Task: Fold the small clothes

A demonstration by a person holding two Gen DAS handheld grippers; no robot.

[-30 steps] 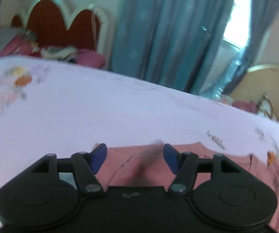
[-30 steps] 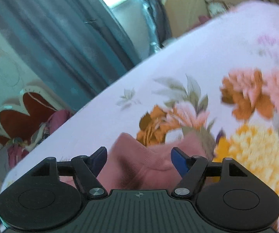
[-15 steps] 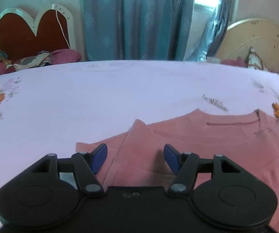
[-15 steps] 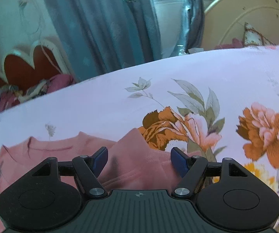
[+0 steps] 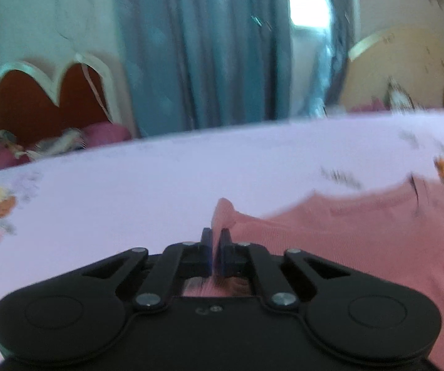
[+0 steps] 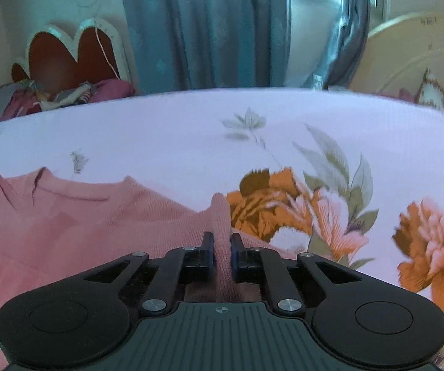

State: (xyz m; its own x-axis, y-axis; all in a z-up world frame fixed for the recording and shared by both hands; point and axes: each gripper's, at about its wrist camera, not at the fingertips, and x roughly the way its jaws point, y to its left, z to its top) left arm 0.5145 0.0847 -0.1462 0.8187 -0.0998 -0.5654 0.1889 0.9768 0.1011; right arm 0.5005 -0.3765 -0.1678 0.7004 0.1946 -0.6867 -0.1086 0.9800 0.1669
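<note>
A small pink shirt (image 5: 345,241) lies flat on the bed, neckline toward the far side; it also shows in the right wrist view (image 6: 83,216). My left gripper (image 5: 216,241) is shut on a pinched fold at the shirt's left shoulder or sleeve edge. My right gripper (image 6: 221,244) is shut on a pinched fold at the shirt's right shoulder edge. Each pinched ridge of cloth stands up between the blue pads. The shirt's lower part is hidden behind the gripper bodies.
The bed has a pale lilac floral sheet (image 6: 191,130) with large orange flowers (image 6: 271,204) at the right. Beyond stand a red scalloped headboard (image 5: 45,99) with piled clothes (image 6: 67,95), blue curtains (image 5: 206,46), and a beige headboard (image 6: 407,52).
Both grippers have closed from open onto the shirt's shoulder edges, pinching up folds of cloth. Both views have shifted and the left one is blurred by motion.
</note>
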